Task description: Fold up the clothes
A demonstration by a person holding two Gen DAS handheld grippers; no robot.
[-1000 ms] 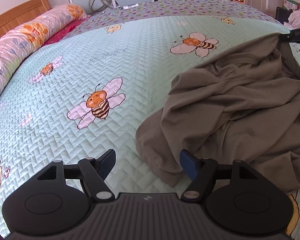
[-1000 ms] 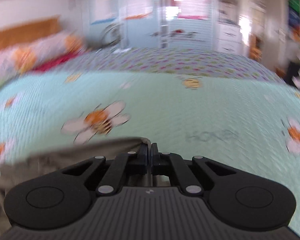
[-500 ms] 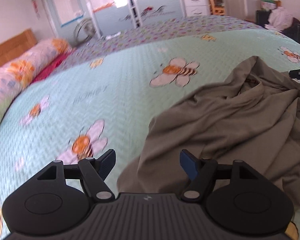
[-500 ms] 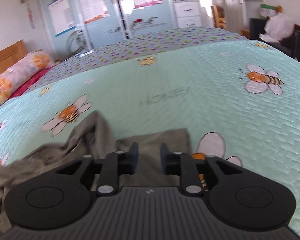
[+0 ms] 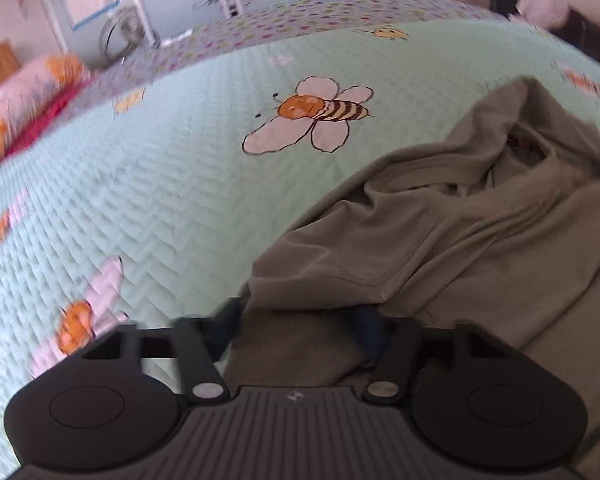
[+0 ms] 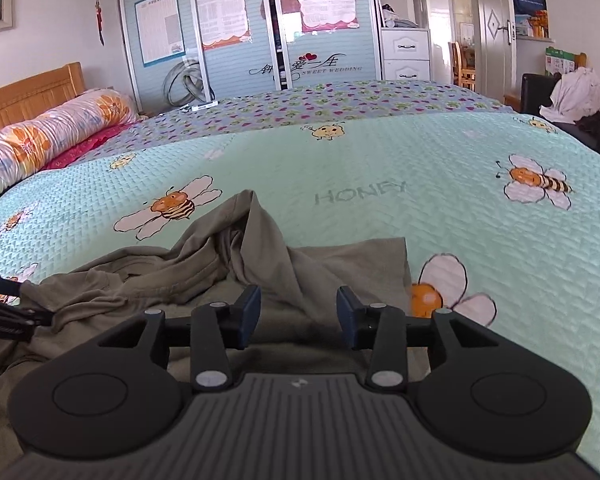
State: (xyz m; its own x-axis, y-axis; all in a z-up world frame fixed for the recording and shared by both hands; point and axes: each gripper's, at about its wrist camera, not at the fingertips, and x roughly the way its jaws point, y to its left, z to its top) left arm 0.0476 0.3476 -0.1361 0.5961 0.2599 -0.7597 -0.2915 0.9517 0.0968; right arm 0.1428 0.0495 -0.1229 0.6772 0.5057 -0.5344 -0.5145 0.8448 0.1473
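Note:
An olive-brown garment lies crumpled on the mint bee-print bedspread. My left gripper is open, its blue-padded fingers straddling the garment's near left edge, and a hemmed fold lies just ahead of it. In the right wrist view the same garment is heaped with a raised ridge in the middle. My right gripper stands open over the cloth with nothing held. The left gripper's black body shows at the far left edge of that view.
A long floral bolster lies against the wooden headboard at the left. Wardrobe doors stand beyond the bed. A dark chair with white clothes is at the right. Bare bedspread stretches ahead and right.
My right gripper has let go of the garment and opened wide; the cloth has dropped onto the bed. My left gripper has moved forward and right over the garment's edge, staying open.

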